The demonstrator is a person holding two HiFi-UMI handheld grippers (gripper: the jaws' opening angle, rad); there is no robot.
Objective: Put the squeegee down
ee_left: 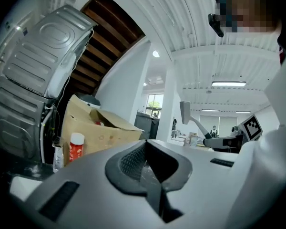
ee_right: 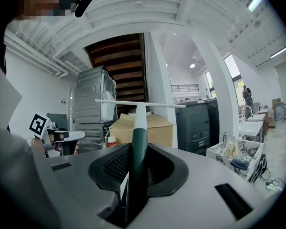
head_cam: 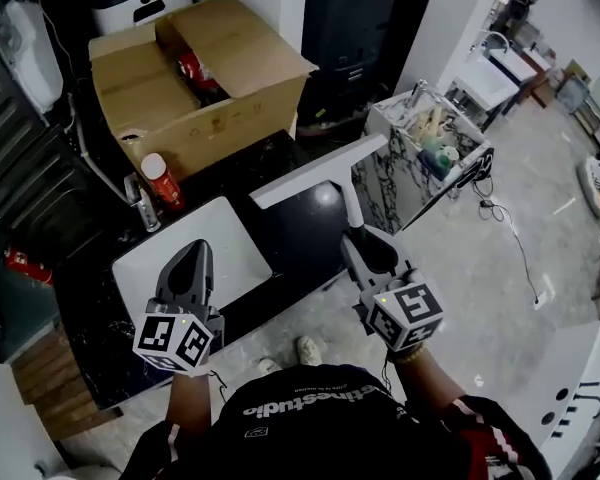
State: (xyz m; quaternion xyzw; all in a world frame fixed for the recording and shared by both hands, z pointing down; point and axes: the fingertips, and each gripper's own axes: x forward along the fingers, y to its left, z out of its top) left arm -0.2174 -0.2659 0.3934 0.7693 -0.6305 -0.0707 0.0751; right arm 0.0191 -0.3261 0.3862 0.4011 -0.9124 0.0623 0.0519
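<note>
The squeegee (head_cam: 320, 171) has a long white blade and a dark green handle. My right gripper (head_cam: 365, 243) is shut on that handle and holds it above the black counter (head_cam: 290, 228), blade pointing away. In the right gripper view the squeegee (ee_right: 139, 113) stands straight up between the pads of my right gripper (ee_right: 136, 161), its blade level across the top. My left gripper (head_cam: 197, 253) hovers over a white board (head_cam: 235, 253) on the counter's left. In its own view the left gripper (ee_left: 150, 163) is shut with nothing in it.
An open cardboard box (head_cam: 200, 78) stands at the back of the counter, with a red-and-white bottle (head_cam: 158, 180) in front of it. A marble-patterned bin (head_cam: 420, 158) full of items sits to the right. A grey ribbed metal panel (ee_left: 33, 80) rises at the left.
</note>
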